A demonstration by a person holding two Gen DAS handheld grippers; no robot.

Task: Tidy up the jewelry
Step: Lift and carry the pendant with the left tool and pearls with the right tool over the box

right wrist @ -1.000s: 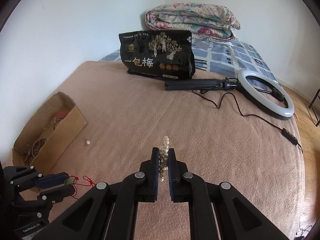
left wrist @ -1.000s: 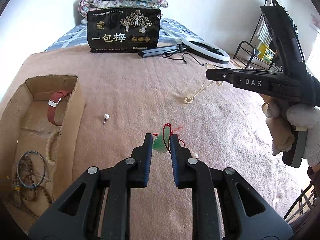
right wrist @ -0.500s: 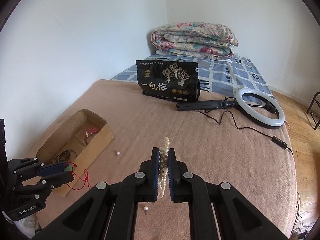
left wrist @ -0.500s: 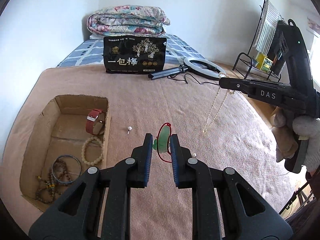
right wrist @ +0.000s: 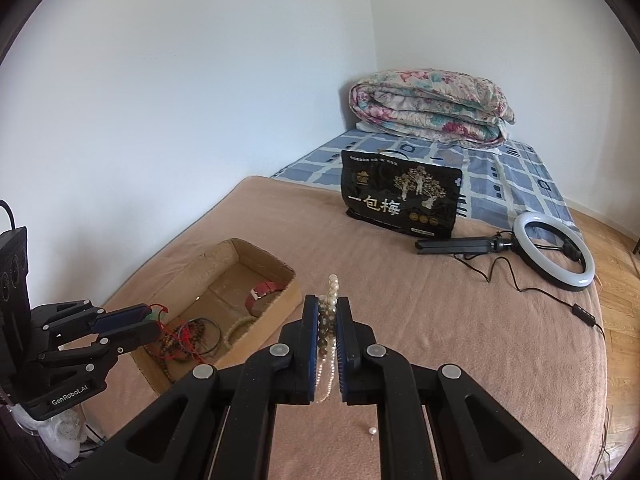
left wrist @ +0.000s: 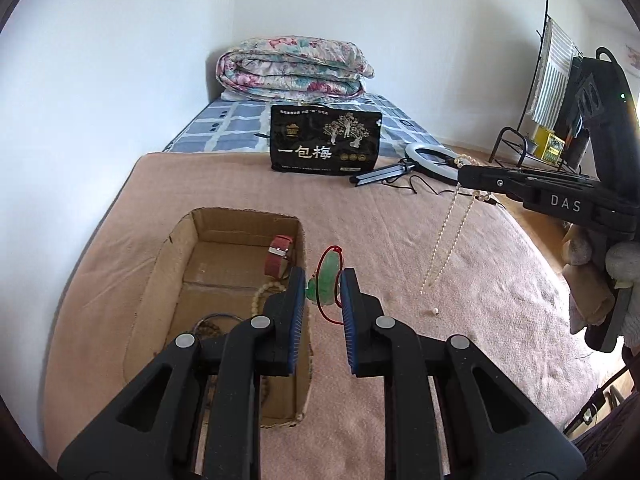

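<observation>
- Left claw is clamping a green jade pendant w/ its red cord; jaws are nearly closed on it, and it's hanging just past the right wall of the cardboard box.
- Right claw is gripping a pearl necklace tight, jaws almost fully closed; bunched beads are sitting between the pads, with the thin strands dangling free below, clear of the bed.
- Both pieces are being held up off the blanket, prob so the dangling ends aren't dragging or snagging en route to the box.
- Box is sitting on the bed near the wall, already holding a red watch, a cream bead bracelet, a dark bangle & wooden beads, so it's serving as the collection spot.
- Loose pearl is lying on the blanket, well apart from the box; not yet sorted.
- Black snack bag, ring light & folded quilt are sitting far back, out of the way.
- Judgement: mid-carry stage; both drops into the box not yet done.
</observation>
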